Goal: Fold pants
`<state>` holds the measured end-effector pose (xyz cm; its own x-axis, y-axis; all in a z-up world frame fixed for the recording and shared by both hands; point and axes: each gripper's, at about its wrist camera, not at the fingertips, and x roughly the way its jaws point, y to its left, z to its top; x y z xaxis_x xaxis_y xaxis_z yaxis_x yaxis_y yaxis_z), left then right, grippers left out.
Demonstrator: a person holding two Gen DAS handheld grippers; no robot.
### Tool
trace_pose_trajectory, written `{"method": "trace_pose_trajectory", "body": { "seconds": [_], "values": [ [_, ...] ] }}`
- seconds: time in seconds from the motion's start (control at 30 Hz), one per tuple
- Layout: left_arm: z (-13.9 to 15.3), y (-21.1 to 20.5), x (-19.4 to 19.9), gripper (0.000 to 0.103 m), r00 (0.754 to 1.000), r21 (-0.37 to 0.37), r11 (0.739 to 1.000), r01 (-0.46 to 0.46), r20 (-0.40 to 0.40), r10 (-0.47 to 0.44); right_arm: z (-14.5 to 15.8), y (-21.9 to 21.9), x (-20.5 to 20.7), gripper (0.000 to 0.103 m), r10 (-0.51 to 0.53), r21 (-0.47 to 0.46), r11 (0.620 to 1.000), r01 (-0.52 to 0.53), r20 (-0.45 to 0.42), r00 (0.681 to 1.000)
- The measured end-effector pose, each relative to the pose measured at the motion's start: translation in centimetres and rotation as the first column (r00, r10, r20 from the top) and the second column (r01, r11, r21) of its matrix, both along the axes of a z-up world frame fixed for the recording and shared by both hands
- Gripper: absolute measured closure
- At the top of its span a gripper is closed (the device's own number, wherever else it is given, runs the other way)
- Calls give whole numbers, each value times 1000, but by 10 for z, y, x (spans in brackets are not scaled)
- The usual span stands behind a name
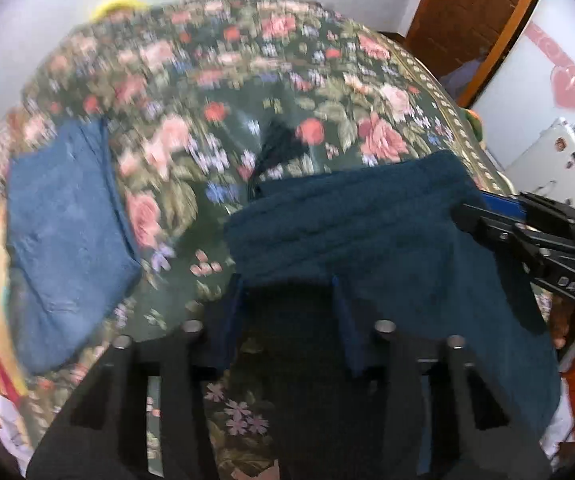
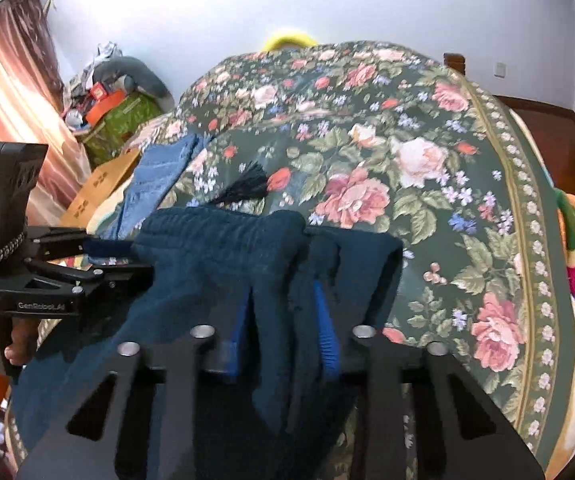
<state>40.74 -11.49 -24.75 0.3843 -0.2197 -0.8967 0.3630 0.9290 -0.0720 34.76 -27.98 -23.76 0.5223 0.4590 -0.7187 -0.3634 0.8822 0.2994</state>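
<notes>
1. Right now the dark teal pants (image 2: 223, 264) lie bunched at the near edge of the floral bedspread (image 2: 427, 160), with a folded layer turned over toward the camera.
2. Seen from its own wrist view, the left gripper (image 1: 287, 320) is clenched on a fold of the pants, cloth rising between its blue pads. From the right wrist view it reaches in from the left edge.
3. Likewise the right gripper (image 2: 283, 332) pinches the pants near their right side, with fabric packed between its fingers (image 2: 323, 340).
4. Risk: each pinch seems to catch a thick wad rather than one clean edge, so lifting may drag extra layers and leave the fold crooked.
5. Risk: the fabric looks soft and thick; a shallow bite could slip out once the cloth's weight hangs from it.
6. Risk: a black tassel (image 2: 247, 188) lies just beyond the pants and could be swept along if the cloth is pushed forward.
7. Blue jeans (image 1: 67, 240) lie well apart to the left, out of the way.
8. Writing: the left gripper's body reads "GenRobot.AI"; on the right gripper's arm the letters "DAS" show; lettering on the cardboard box (image 2: 99, 192) is too small to read.
</notes>
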Motion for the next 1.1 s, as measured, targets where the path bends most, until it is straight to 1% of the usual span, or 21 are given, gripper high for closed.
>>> {"method": "trace_pose_trajectory", "body": {
  "seconds": [0.07,0.13,0.27,0.3,0.33,0.47,0.53,0.57,0.67,0.73,0.77,0.83,0.87,0.9,0.97,1.07,1.1],
  "values": [
    [8,-10,-3,74,999,41,999,27,42,-29,9,-1,-4,80,4,-5,1000,-4,27,1000],
    [14,-16,-3,75,996,66,997,32,85,-38,17,1,-7,80,12,-34,999,-10,67,998],
    [17,-16,10,75,994,34,999,10,112,-14,30,-2,-13,80,-2,-54,999,9,129,992],
    [15,-16,13,75,994,30,1000,4,113,-7,30,-2,-11,80,-8,-72,997,18,138,990],
    [12,-16,16,75,994,30,1000,-2,110,-2,26,-2,-8,80,-10,-94,995,24,138,990],
    [-3,-19,24,73,996,56,998,-4,94,-1,1,-5,6,80,-22,-122,992,31,76,997],
    [-5,-20,22,70,994,70,998,-1,106,-6,-5,-7,6,80,-31,-106,994,38,66,997],
    [-5,-20,20,69,994,74,997,1,112,-9,-4,-9,7,79,-37,-97,994,43,59,998],
    [0,-17,16,69,993,89,996,-8,121,-3,2,-7,5,79,-44,-115,992,49,43,998],
    [12,-14,7,69,988,125,992,-25,154,6,10,-6,2,77,-56,-135,989,61,40,998],
    [17,-12,3,69,985,132,991,-28,171,5,13,-6,-1,77,-64,-142,987,70,44,997],
    [32,-6,-9,63,979,128,991,-31,205,4,21,-8,-8,76,-79,-144,986,85,48,996],
    [37,-5,-12,52,977,125,992,-32,212,5,26,-10,-12,72,-86,-134,987,91,41,995],
    [44,-1,-19,35,974,118,992,-39,225,11,30,-12,-17,64,-93,-122,988,96,35,995],
    [56,5,-30,20,967,104,993,-47,256,19,38,-14,-27,54,-101,-109,989,105,39,994],
    [65,10,-46,16,964,96,995,-30,266,3,48,-16,-45,43,-111,-99,988,116,56,992],
    [66,11,-50,12,965,95,995,-27,261,1,49,-16,-50,39,-113,-85,989,117,47,992]
  ]
}}
